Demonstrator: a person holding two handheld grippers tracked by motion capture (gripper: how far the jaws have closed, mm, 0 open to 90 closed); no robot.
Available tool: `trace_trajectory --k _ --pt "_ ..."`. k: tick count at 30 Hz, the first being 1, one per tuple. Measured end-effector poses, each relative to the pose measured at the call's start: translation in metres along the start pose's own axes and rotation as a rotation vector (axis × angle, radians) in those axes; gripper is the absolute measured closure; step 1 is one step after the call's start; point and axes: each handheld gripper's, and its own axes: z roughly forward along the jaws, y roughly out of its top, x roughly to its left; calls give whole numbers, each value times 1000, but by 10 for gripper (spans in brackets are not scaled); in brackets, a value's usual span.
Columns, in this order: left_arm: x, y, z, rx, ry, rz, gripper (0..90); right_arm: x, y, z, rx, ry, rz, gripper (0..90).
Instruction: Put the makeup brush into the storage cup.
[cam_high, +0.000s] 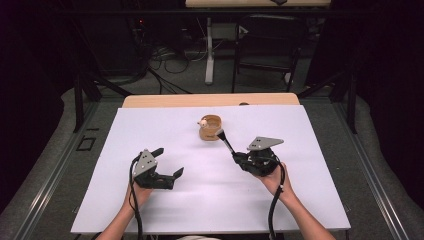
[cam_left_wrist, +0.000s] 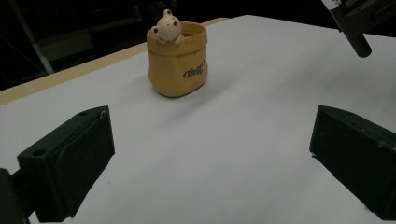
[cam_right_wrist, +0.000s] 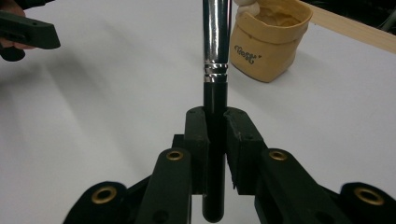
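Two hand-held grippers ran: my right hand-held gripper (cam_right_wrist: 215, 122) clamped a makeup brush (cam_right_wrist: 215, 56) by its handle, bristles aimed toward the bear pot (cam_high: 210, 128) on the counter (cam_high: 150, 210), presumably for dropping in, while my left hand-held gripper (cam_left_wrist: 210, 154) hovered wide open, empty.

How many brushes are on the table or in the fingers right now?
1: the brush is clamped in the right gripper, pointing toward the yellow pot. More may sit hidden inside the pot.

brush (cam_right_wrist: 215, 51) tip cut off by top edge, pot (cam_right_wrist: 270, 39) rim cropped
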Motion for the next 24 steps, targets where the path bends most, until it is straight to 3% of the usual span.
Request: trace_trajectory --k 14,24 --pt "-2 15 8 -15 1 7 3 6 2 4 -22 7 -16 796" --pt "-10 30 26 -28 -48 12 8 11 9 6 -55 9 -37 796"
